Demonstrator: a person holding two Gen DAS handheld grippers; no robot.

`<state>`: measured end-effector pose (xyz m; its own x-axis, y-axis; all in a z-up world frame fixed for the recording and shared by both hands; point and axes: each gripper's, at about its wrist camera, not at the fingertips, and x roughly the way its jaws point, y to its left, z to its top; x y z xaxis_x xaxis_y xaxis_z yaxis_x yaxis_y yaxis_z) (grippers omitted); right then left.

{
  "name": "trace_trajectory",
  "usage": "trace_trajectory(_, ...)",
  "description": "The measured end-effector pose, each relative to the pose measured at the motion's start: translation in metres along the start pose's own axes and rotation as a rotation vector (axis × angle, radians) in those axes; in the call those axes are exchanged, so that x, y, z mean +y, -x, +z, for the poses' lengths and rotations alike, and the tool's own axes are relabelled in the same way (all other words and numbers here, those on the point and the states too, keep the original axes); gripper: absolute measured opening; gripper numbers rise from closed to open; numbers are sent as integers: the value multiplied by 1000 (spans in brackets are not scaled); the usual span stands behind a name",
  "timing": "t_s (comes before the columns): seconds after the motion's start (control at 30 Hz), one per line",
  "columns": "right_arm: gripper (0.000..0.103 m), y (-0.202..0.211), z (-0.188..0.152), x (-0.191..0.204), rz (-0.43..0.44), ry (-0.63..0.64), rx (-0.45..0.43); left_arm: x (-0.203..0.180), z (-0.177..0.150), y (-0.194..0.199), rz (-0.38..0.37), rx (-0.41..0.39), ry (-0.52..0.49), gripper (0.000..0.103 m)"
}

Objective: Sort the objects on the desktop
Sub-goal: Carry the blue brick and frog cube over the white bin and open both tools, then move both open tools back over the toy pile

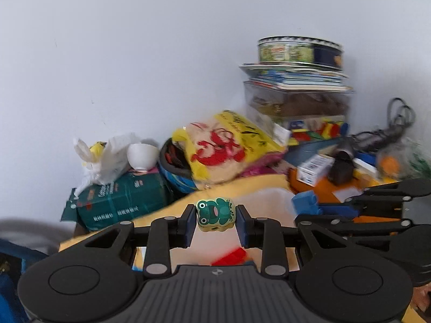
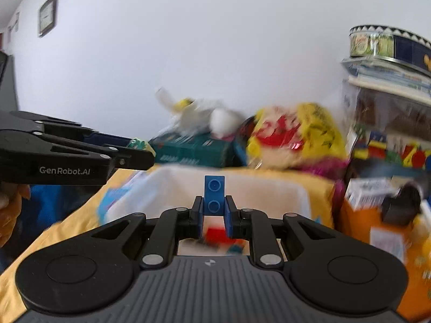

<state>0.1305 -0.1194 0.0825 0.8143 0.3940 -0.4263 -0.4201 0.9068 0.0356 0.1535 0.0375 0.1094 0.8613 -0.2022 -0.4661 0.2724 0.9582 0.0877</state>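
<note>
Closest to the left wrist camera, the left gripper [image 1: 215, 222] has its blue pads pressed against both sides of a small frog block [image 1: 215, 214], lifted clear of the yellow table [image 1: 258, 185]. That block is cream-coloured with rounded corners, and its front carries a green cartoon frog with white eyes and an open pink mouth, lying sideways.

Seen from the right wrist camera, the right gripper [image 2: 214, 210] is nearly closed, pinching the lower end of a blue brick [image 2: 214, 194]. It is a narrow toy brick standing upright, with two round studs facing the camera, one above the other. It hangs over a white bin [image 2: 272, 188] that rests on the table, and red pieces [image 2: 216, 234] show blurred below the fingers.

White lettering on the side of the left gripper reads "GenRobot.AI". A green package [image 1: 121, 199] by the wall has white printed characters too blurred to read. A yellow bag [image 1: 226, 145] beside it bears large red writing, also unreadable. Further right, a round tin [image 1: 299, 49] tops a stack of books [image 1: 296, 78].
</note>
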Motion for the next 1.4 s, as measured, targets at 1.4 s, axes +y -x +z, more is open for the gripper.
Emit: trace_trajectory(1.4, 50, 38, -79, 31, 128, 14, 164, -39, -149, 81, 9, 153, 105, 71)
